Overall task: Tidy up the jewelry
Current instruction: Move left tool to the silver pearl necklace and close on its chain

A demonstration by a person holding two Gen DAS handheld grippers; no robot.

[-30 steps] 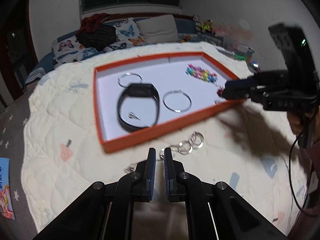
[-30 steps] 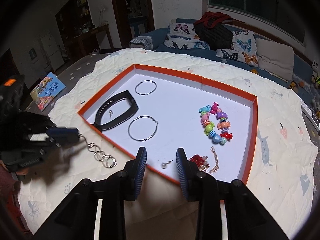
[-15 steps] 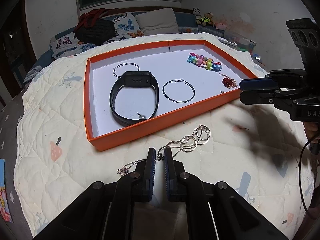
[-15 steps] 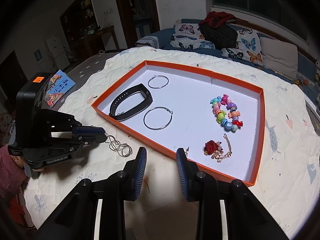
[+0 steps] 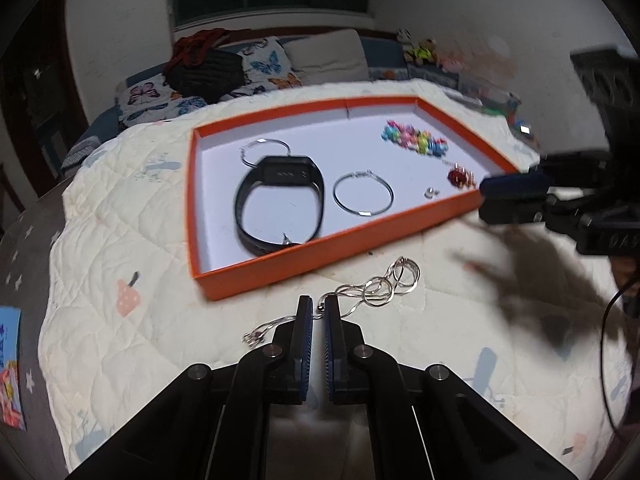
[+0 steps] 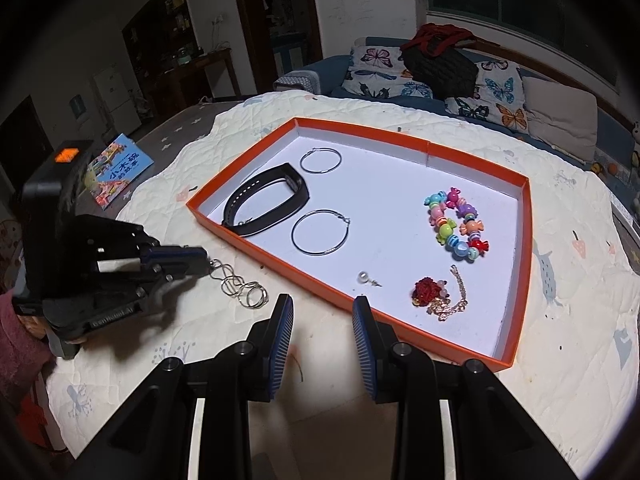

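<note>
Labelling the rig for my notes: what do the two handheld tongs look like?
Both are black, with blue ribbed pads. The left tongs carry an orange marking on top, pale lettering on the side, and a maroon sleeve behind. A thin black cable trails below the right tongs.

Orange, white and silver on a cream quilt

The tray (image 6: 526, 216) has orange walls and a white floor; on it lie a black wristband (image 6: 266, 204), silver hoops (image 6: 320, 232), a candy-coloured bead bracelet (image 6: 456, 224) and a red-and-gold charm (image 6: 430, 290). The quilt (image 6: 568, 280) is cream with pastel prints; the cushions (image 6: 500, 96) show butterflies. The silver chain (image 5: 376, 292) sits outside.
</note>
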